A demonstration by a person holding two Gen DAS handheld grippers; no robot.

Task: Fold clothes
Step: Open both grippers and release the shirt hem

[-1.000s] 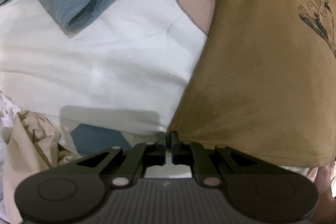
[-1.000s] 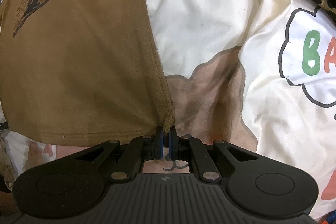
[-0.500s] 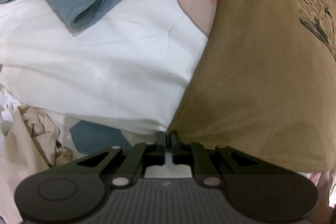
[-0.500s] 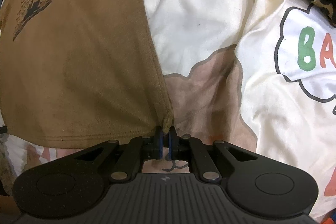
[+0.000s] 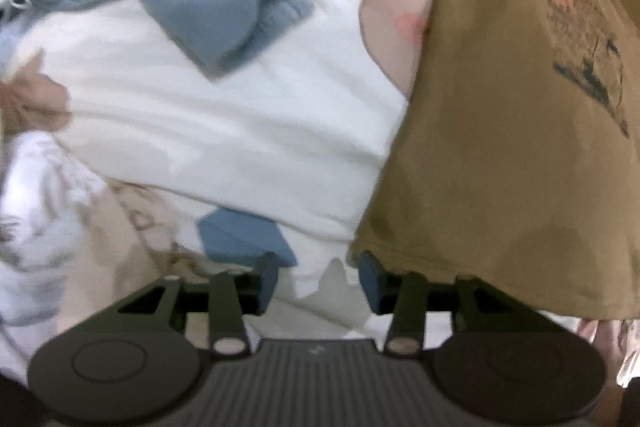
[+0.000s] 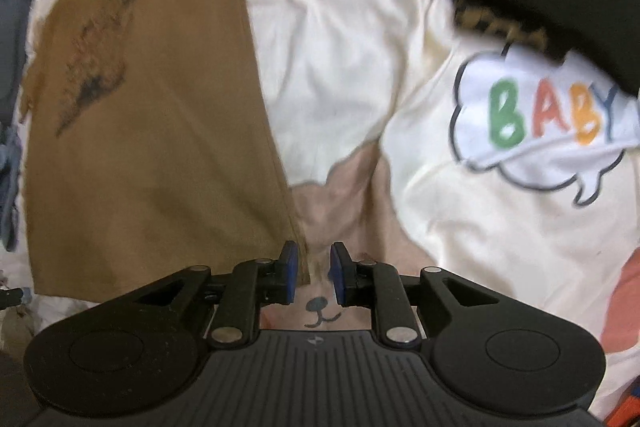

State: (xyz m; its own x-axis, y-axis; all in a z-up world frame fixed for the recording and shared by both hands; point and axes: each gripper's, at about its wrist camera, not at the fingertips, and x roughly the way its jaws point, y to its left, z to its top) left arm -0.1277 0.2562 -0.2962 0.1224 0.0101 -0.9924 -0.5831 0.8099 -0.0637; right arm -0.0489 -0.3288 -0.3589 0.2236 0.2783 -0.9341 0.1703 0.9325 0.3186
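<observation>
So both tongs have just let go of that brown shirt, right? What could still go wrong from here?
Three things, probably:
1. The right tongs have just been opening, but the brown shirt's corner sits between them, unpressed; lifting off could snag it.
2. The left tongs, also just opening, stand beside the shirt's hem, so it might drag.
3. The blue garment lies crumpled close by on the bedsheet and could get in the way.
</observation>
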